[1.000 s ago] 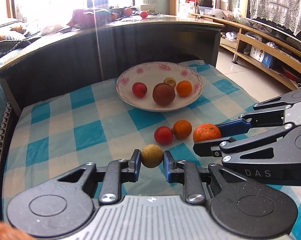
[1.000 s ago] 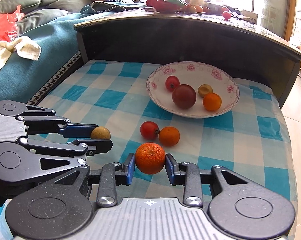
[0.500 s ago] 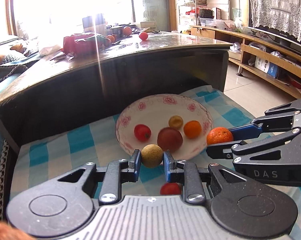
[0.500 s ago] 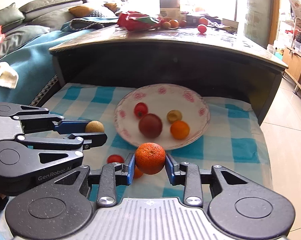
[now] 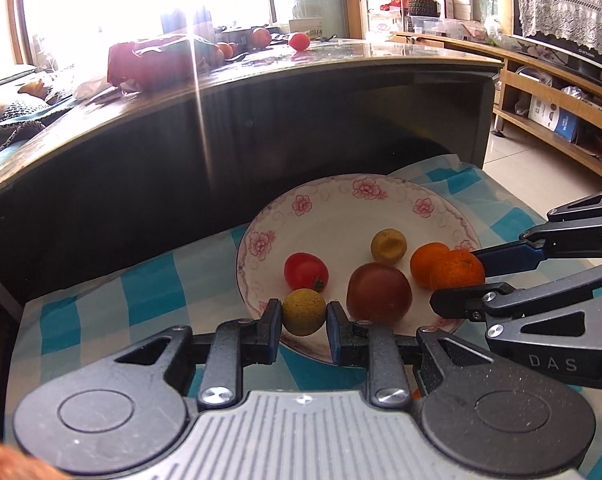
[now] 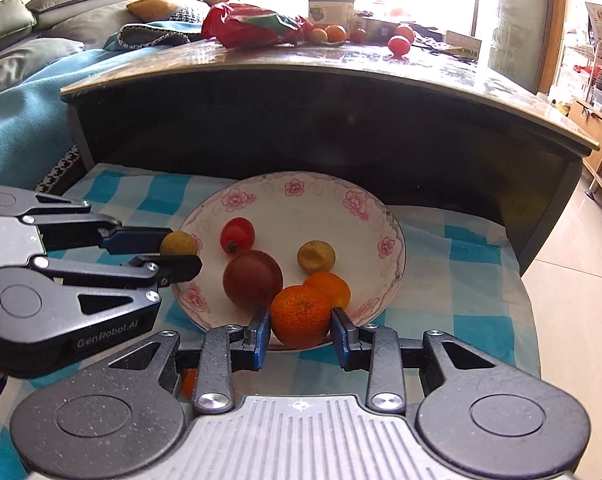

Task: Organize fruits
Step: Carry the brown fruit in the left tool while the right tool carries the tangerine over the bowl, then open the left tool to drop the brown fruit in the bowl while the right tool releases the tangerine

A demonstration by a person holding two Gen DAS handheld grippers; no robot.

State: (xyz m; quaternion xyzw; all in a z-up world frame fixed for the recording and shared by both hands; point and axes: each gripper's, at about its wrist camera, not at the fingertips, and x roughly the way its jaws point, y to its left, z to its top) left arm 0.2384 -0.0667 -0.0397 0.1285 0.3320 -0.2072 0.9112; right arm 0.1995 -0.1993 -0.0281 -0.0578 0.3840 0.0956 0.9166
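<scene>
— Both grippers have come forward off the cloth since a second ago and now hang over the plate's near rim, fruit carried along.

— How are they set?

— Left gripper (image 5: 304,314) points level toward the plate (image 5: 333,208), jaws clamped on a small yellow-green fruit (image 5: 303,311) over the rim's near-left edge. Right gripper (image 6: 300,322) sits beside it on the right, jaws clamped on a tangerine (image 6: 300,316) over the near rim, just in front of a smaller orange (image 6: 328,287). From the left camera, the right gripper (image 5: 459,280) reaches in sideways, the tangerine (image 5: 457,274) at its tips.

— What's on the plate already?

— A tomato (image 5: 305,271), a dark red-brown fruit (image 5: 379,291), a yellowish fruit (image 5: 388,245) and the orange (image 5: 425,262). Whether the tangerine touches the orange, I can't tell; they overlap in both views.

— And underneath?

— A blue-and-white checked cloth (image 6: 461,240) over a low shelf, with a dark curved tabletop (image 6: 341,68) above and behind it. A bit of orange fruit (image 6: 189,382) peeks out below the right gripper's body.

— The room?

— Red bag (image 6: 253,26) and loose fruit on the tabletop, a bright window behind. Sofa with cushions (image 6: 61,8) on the left, wooden shelving (image 5: 549,100) and tiled floor (image 6: 573,300) on the right.
</scene>
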